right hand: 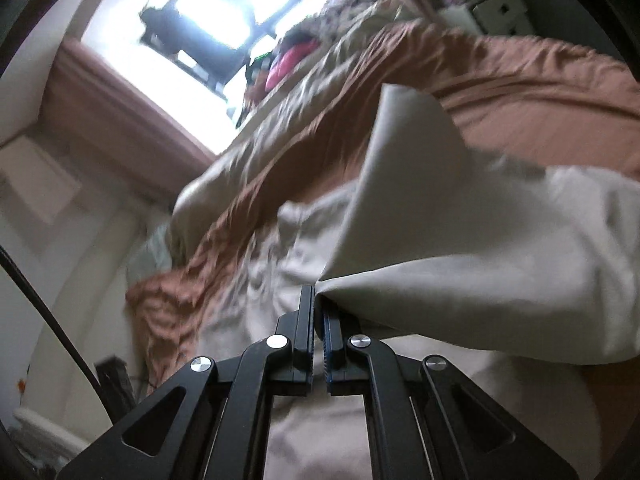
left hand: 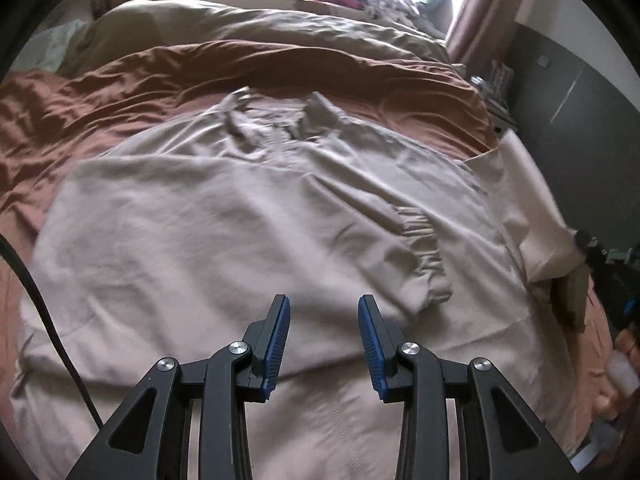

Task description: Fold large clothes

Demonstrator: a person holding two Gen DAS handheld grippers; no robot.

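Right tongs (right hand: 316, 300): clamped on a lifted shirt (right hand: 460, 264) flap; a thin bite, so your tug may slip it.
Left tongs (left hand: 324, 320): wide, empty, hovering above the shirt (left hand: 240, 220).
Ahead: the cuff (left hand: 424, 264) may bunch.

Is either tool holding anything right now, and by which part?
The right tool pinches the large beige cloth garment at a gathered fabric edge, lifting that side. The left tool is open, holding nothing.

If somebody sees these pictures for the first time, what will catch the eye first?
A large pale beige shirt lies spread over the rust-brown bedspread, filling the left wrist view under the open left gripper. In the right wrist view, the right gripper is shut on a lifted fold of it.
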